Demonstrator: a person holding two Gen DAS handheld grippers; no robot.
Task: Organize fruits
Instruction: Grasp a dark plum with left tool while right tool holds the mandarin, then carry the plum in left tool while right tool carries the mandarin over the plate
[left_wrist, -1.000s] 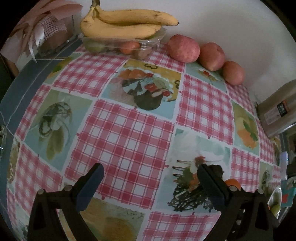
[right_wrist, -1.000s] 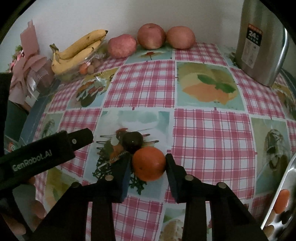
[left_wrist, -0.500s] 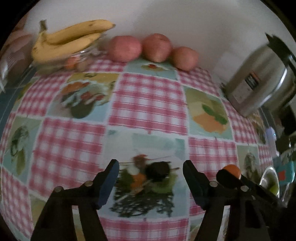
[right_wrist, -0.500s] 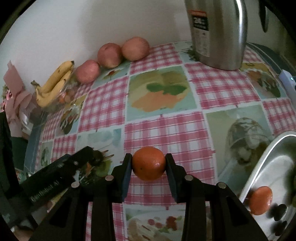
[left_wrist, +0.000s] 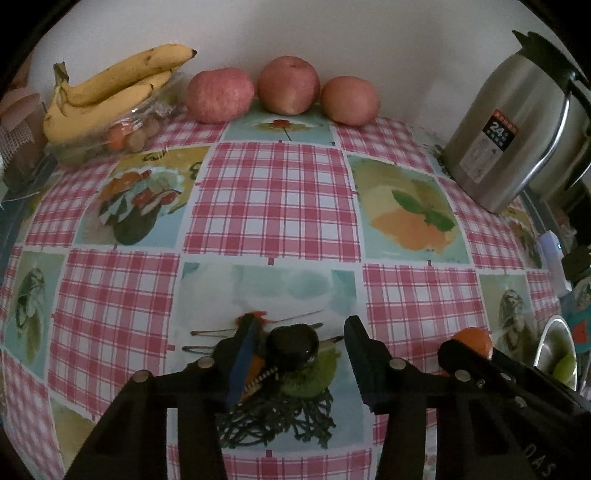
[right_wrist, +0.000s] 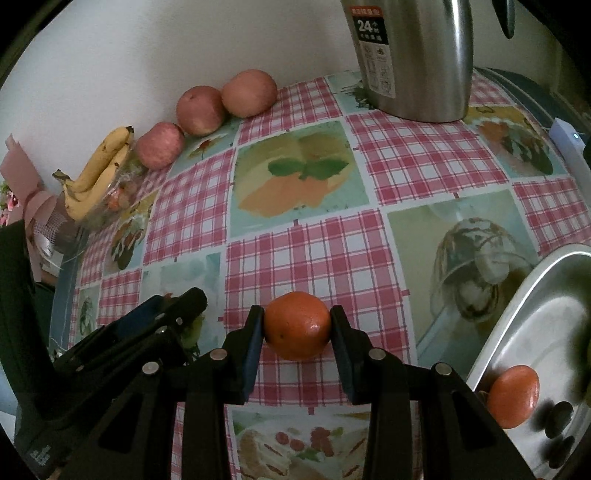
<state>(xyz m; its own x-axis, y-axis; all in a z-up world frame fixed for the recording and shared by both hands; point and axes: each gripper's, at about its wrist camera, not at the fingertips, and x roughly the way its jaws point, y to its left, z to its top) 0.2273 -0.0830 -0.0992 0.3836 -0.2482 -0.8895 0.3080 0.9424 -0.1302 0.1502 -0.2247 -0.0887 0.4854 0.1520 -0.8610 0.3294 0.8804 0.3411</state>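
Observation:
A small dark round fruit (left_wrist: 293, 349) lies on the checked tablecloth (left_wrist: 273, 206) between the fingers of my left gripper (left_wrist: 301, 328). The jaws are closing, and a gap still shows on the fruit's right side. My right gripper (right_wrist: 297, 334) is shut on an orange (right_wrist: 297, 334) and holds it above the cloth, just left of a metal tray (right_wrist: 554, 288). In the tray lie another orange (right_wrist: 513, 395) and some dark fruits (right_wrist: 559, 413). The held orange (left_wrist: 474, 338) also shows at the right of the left wrist view.
Three apples (left_wrist: 288, 88) stand in a row along the back wall. Left of them, bananas (left_wrist: 110, 85) lie on a clear box of small fruit. A steel thermos jug (left_wrist: 517, 122) stands at the back right. A green fruit (left_wrist: 565, 365) lies in the tray.
My left gripper swung right until the dark fruit lay between its fingers, and its jaws narrowed. My right gripper carried the orange away from the dark fruit, over to beside the tray.

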